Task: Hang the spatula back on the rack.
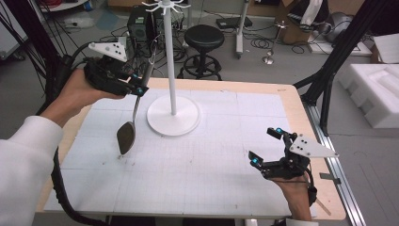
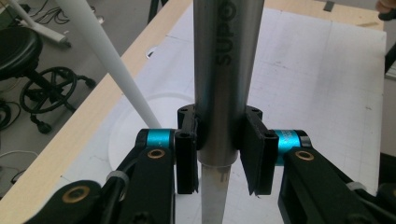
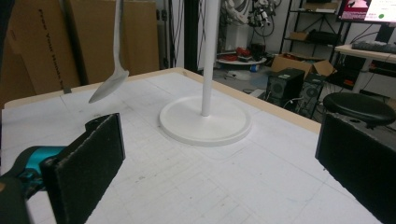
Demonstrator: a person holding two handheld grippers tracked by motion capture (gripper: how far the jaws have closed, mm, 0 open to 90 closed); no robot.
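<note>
The spoon (image 1: 128, 131) hangs bowl-down at the frame's left, above the counter (image 1: 211, 179), clamped by its handle in the left hand-held gripper (image 1: 136, 82). Lifting looks done; hanging it on the white stand (image 1: 172, 70) probably remains. The right hand-held gripper (image 1: 266, 148) gapes wide, empty.

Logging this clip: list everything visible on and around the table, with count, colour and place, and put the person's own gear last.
spoon: 1, metal, hanging bowl-down above the table's left part, handle clamped
hanging stand: 1, white, round base on the table's far middle, pole upright
table: 1, white gridded top, wooden edge
stool: 1, black, on the floor beyond the table
foam blocks: white, on the floor at right; count unclear
left gripper: 1, black, raised at far left, shut on the spoon
right gripper: 1, black, near right, open, holding nothing
</note>
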